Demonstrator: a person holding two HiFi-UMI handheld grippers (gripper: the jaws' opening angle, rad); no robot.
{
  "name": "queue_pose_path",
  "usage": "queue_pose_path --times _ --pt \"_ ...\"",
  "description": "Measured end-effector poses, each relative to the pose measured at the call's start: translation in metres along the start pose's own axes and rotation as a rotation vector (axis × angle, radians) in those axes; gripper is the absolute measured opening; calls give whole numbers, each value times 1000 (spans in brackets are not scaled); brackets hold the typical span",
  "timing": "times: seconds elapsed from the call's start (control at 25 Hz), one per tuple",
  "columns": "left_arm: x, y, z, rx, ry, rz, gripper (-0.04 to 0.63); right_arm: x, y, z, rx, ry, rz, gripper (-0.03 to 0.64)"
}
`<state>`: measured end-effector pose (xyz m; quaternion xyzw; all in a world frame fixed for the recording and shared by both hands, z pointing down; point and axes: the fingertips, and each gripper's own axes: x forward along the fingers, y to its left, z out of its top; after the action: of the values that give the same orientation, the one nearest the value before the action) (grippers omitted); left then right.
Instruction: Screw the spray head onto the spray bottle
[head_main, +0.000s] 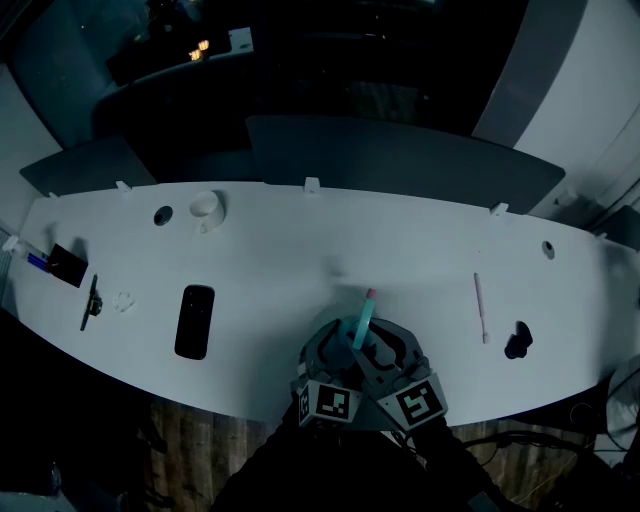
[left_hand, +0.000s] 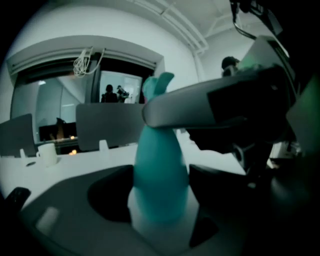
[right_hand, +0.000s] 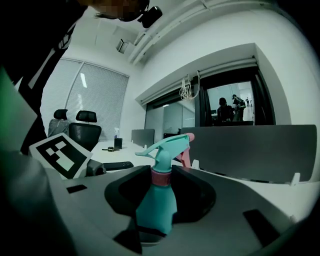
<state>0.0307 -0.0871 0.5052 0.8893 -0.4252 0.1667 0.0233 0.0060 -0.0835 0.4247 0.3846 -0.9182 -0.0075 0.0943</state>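
fingers of the left gripper (left_hand: 161, 202) pinch the probably light, slick teal plastic spray bottle (left_hand: 161, 172) low down, while fingers of the right gripper (right_hand: 161, 192) clamp its pink screw collar (right_hand: 161, 176) — likely the stiffest place to twist.

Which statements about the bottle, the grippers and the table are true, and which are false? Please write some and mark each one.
1. The spray head sits on top of the bottle. True.
2. The bottle lies flat on the table. False: it is held upright between the two grippers.
3. A phone lies on the table, left of the grippers in the head view. True.
4. The cup touches the phone. False: it stands apart from it, near the far edge.
5. The right gripper is empty. False: its jaws close on the pink collar under the spray head, while the left gripper holds the bottle lower down.
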Motion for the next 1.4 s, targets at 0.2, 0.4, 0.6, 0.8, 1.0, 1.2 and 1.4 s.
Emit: queue_pose_path --times 0.2,0.4,0.6,0.8,1.0,1.2,1.4 --pt "-13 6 5 -39 -83 -292 351 0 3 0 13 10 74 123" --pt "-7 -8 -17 205 118 -635 354 -1 7 0 14 14 136 123" --pt "-1 -8 -18 229 108 -610 353 0 3 -1 10 24 138 123" --pt "-1 -2 -15 83 62 -264 351 0 3 0 1 4 72 123" --pt "-5 2 -14 -34 72 53 353 -1 7 0 15 -6 33 123" --pt "-12 2 -12 107 -6 -204 356 2 9 0 4 9 94 123" --pt "-12 2 -23 238 133 -615 356 5 12 1 13 5 162 123"
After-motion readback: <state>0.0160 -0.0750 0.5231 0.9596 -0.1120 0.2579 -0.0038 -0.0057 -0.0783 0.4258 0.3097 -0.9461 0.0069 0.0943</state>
